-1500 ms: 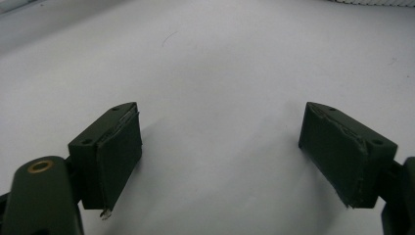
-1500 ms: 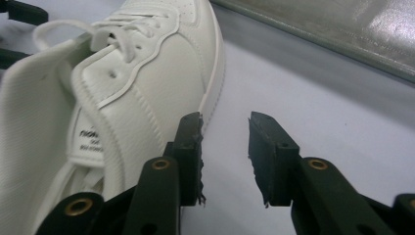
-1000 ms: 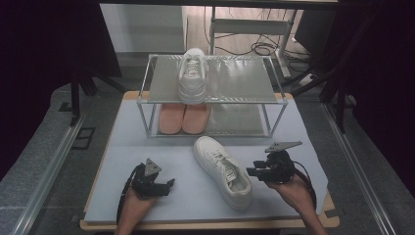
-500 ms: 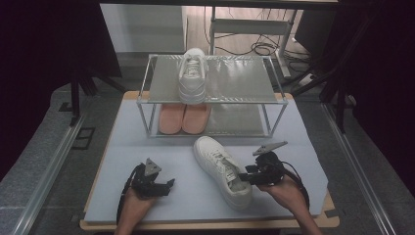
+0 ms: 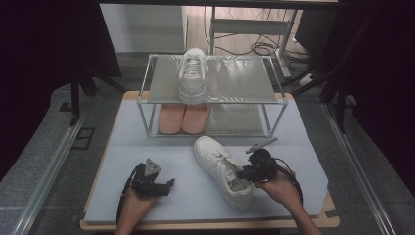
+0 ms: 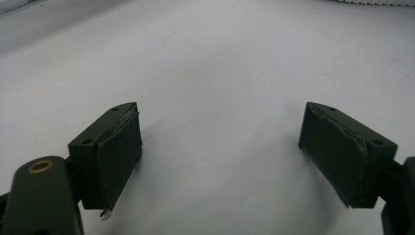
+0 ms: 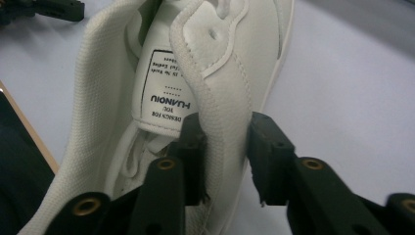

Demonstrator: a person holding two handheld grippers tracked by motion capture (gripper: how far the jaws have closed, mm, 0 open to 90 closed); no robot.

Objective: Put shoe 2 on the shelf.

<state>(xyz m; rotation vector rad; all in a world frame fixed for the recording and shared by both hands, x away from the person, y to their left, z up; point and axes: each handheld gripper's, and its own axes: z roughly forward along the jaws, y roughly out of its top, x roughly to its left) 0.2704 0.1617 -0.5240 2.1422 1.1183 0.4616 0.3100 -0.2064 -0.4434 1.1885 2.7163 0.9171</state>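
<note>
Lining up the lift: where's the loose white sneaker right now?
In the high view the white sneaker lies on the mat in front of the shoe rack, right of centre, its collar between the right gripper jaws.

A white sneaker (image 7: 205, 73) is seen lying on the pale desk (image 7: 352, 88), its opening turned toward the camera. The padded side wall of the collar is pinched between the two black fingers (image 7: 271, 156) of the right gripper (image 7: 225, 156), one finger set inside the shoe and the other against its outer side. A printed label (image 7: 164, 93) is seen on the tongue, its lettering upside down. A dark gripper part (image 7: 44, 9) is seen at the upper left corner.
</note>
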